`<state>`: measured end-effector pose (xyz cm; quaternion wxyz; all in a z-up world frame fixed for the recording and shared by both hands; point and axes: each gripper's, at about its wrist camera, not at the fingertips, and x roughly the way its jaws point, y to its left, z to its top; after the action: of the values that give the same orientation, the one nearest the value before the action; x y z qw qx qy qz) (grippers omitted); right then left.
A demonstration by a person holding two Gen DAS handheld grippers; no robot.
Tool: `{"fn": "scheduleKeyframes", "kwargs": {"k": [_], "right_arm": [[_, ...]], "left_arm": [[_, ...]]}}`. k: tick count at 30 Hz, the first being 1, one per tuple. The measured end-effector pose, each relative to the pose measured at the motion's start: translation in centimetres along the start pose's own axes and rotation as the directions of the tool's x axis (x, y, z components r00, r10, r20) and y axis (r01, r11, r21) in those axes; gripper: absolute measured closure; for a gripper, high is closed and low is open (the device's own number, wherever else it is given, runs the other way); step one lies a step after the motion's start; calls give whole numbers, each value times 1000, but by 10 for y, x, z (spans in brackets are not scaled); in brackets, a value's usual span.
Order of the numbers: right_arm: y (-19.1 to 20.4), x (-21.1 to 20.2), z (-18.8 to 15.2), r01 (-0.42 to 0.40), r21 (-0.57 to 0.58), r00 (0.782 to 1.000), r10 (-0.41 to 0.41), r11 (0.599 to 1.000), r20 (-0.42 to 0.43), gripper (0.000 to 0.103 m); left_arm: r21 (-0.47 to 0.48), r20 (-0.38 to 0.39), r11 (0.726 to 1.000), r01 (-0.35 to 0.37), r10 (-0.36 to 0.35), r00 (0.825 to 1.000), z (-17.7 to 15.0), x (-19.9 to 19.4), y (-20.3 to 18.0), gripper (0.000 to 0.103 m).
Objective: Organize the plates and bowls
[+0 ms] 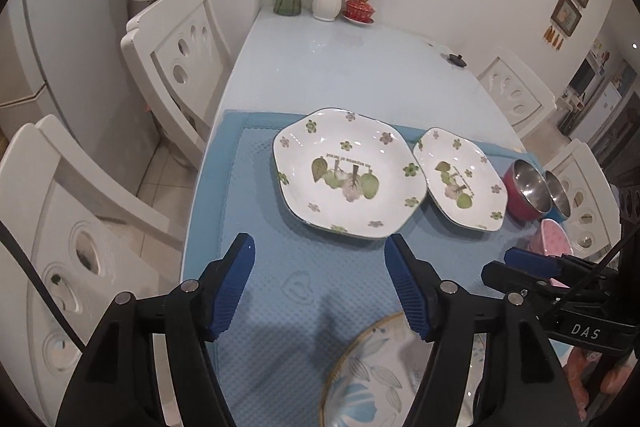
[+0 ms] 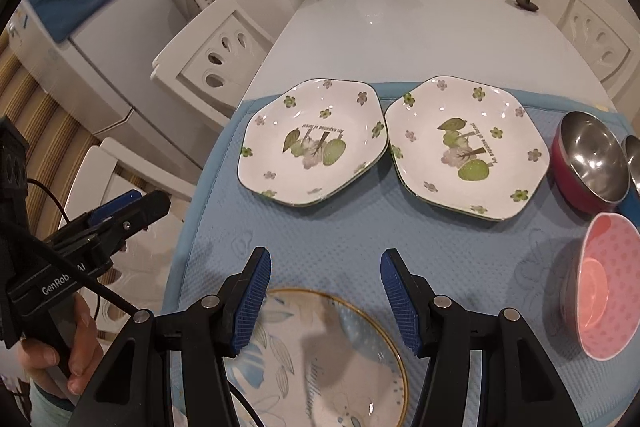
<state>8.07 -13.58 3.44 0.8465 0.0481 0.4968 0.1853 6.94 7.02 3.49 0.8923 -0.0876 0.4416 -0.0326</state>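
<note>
Both hand-held grippers empty. Left hand-held gripper (image 1: 320, 283) jaws well apart, right hand-held gripper (image 2: 325, 283) about half open, nothing between the pads. Round leaf-print plate (image 2: 320, 359) lies flat on the blue waffle-textured mat (image 2: 340, 227) below me. Two glossy hexagonal floral plates (image 2: 312, 143) (image 2: 468, 147) side by side beyond; steel-lined red bowl (image 2: 588, 163) and pink dotted bowl (image 2: 604, 287) at right. Judgement: between placements; next, pinch a thin glazed rim, likely slippery.

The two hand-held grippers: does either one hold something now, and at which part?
Nothing is held. The left hand-held gripper and the right hand-held gripper both stand open above the blue mat, with no dish between their fingers.
</note>
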Motion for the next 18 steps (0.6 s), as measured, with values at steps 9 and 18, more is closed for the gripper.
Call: {"fn": "scheduleKeyframes", "kwargs": {"k": [9,18], "right_arm": [[0,30,18,-15,56,999,18,998,-43,48],[-17,75,34,0,194,995,19,981,-94,48]], "left_arm": [[-12,-22,1000,-1,1,1000,30,38,15,37],[-57,-94,998,33,-38,995,61,102,32,37]]}}
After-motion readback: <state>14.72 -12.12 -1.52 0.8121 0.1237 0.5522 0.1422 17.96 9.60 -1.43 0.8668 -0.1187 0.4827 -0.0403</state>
